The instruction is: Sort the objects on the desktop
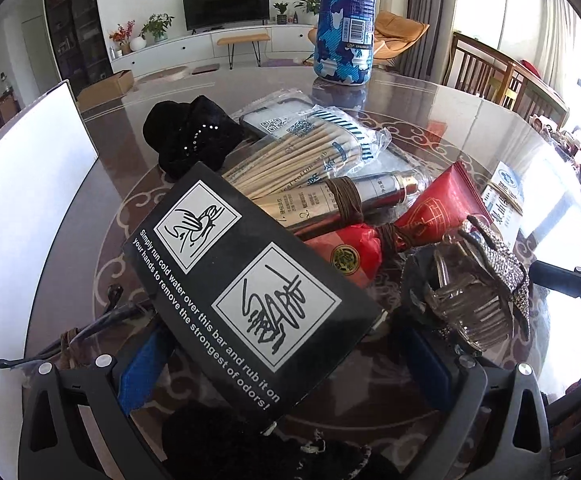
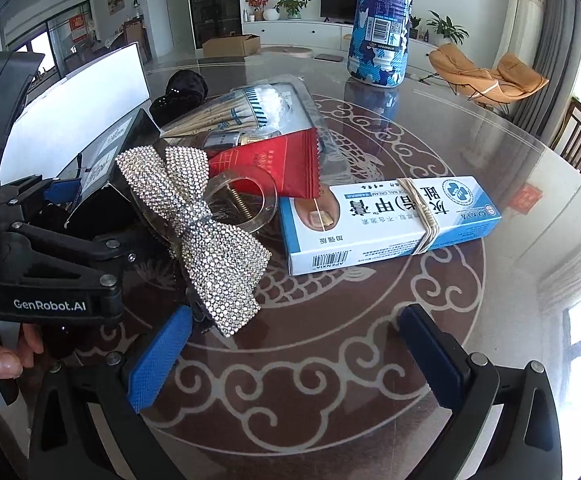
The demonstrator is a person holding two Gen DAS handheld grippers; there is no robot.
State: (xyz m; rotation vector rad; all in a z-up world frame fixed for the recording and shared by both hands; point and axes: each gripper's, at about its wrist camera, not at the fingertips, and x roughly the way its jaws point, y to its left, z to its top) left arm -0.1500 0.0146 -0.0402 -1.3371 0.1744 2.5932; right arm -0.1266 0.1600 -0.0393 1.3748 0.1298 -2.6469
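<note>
A black box [image 1: 246, 292] with white drawings and print lies tilted between the fingers of my left gripper [image 1: 286, 364], whose blue pads are wide apart on either side of it. A rhinestone bow hair clip [image 1: 486, 276] lies to its right; it also shows in the right wrist view [image 2: 206, 236]. My right gripper [image 2: 298, 364] is open and empty over the glass table [image 2: 370, 400], just right of the clip. A blue-and-white cream box [image 2: 386, 220] lies beyond it. My left gripper body [image 2: 46, 272] shows at the left.
A pile holds a cotton swab pack [image 1: 310, 152], a silver bottle [image 1: 354, 196], a red sachet [image 1: 438, 208] and black fabric [image 1: 190, 132]. A tall blue bottle [image 1: 346, 20] stands at the back. A white board [image 1: 22, 184] stands at the left.
</note>
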